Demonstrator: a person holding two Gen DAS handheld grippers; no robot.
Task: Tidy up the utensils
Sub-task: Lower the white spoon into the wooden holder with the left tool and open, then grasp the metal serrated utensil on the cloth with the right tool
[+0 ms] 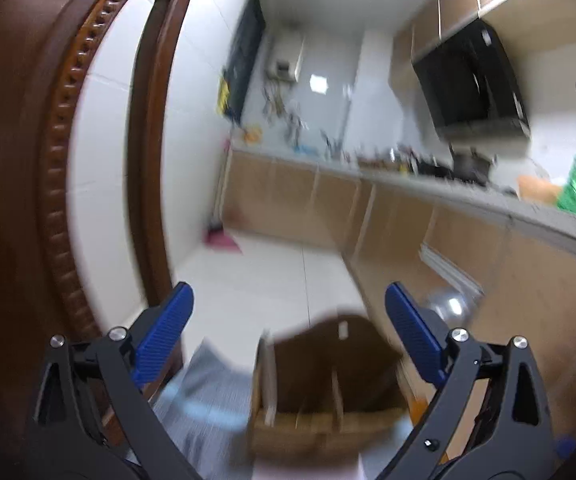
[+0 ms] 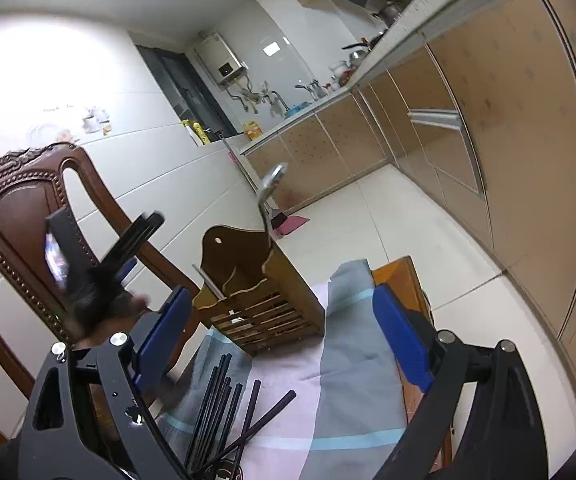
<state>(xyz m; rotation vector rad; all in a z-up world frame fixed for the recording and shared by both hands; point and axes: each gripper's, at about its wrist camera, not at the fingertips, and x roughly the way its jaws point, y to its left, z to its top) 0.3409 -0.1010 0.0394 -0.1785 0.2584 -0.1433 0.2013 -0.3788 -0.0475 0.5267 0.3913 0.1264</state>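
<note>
A wooden utensil holder (image 2: 264, 292) with slatted front stands on a striped cloth (image 2: 335, 392). A metal spoon (image 2: 272, 184) sticks up from its rear compartment, and a pale stick (image 2: 208, 280) leans in a front one. Several black chopsticks (image 2: 216, 408) lie loose on the cloth just under my right gripper (image 2: 284, 332), which is open and empty, short of the holder. In the blurred left wrist view my left gripper (image 1: 288, 320) is open with nothing between its pads, above and just short of the holder (image 1: 327, 392). The left gripper (image 2: 108, 232) shows blurred left of the holder.
A carved dark wooden chair (image 2: 16, 208) stands close on the left, right beside the left gripper. The cloth covers a small wooden table (image 2: 403, 276) whose far edge is just past the holder. Kitchen cabinets (image 2: 487, 140) run along the right, with tiled floor between.
</note>
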